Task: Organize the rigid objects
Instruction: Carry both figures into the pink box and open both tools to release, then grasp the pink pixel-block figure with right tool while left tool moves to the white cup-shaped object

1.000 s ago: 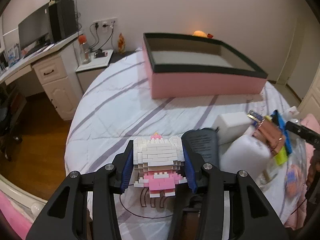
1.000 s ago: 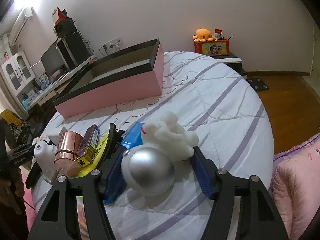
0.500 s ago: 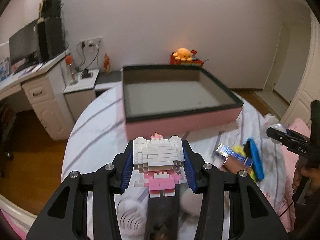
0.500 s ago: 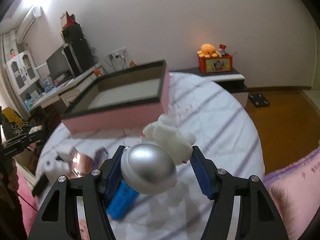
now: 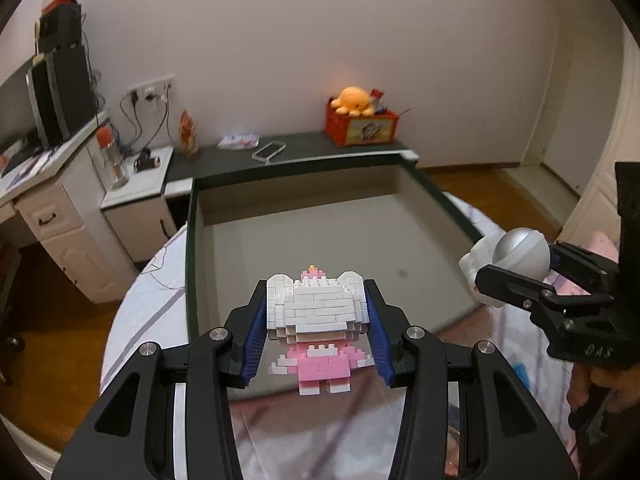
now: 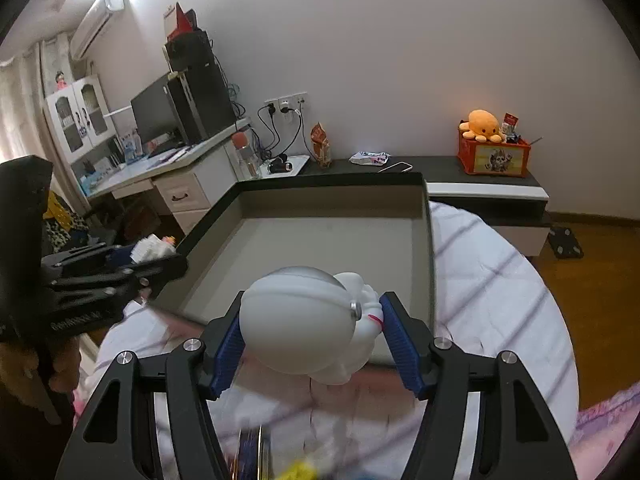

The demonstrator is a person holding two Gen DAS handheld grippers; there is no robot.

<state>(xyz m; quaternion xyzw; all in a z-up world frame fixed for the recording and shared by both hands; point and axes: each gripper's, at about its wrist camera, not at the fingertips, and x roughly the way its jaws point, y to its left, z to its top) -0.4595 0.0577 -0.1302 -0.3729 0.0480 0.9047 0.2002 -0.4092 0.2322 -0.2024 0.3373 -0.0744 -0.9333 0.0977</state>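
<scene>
Two grippers over near edge of large pink box with dark rim [image 5: 192, 280], interior bare grey. Round bed with striped white quilt [image 6: 500, 300] mostly blurred; items at bottom edge unreadable. Left gripper [image 5: 316, 338] clenched on white-pink brick figure [image 5: 318, 320]. Right gripper [image 6: 310, 344] clenched on white figurine with silver dome helmet [image 6: 296, 320], face hidden.

A: Where do my grippers sit?
B: My left gripper [image 5: 316, 336], holding the brick figure [image 5: 316, 320], is before the box [image 5: 192, 248]; my right gripper [image 6: 310, 344], with the astronaut figure [image 6: 304, 320], is beside it.
</scene>
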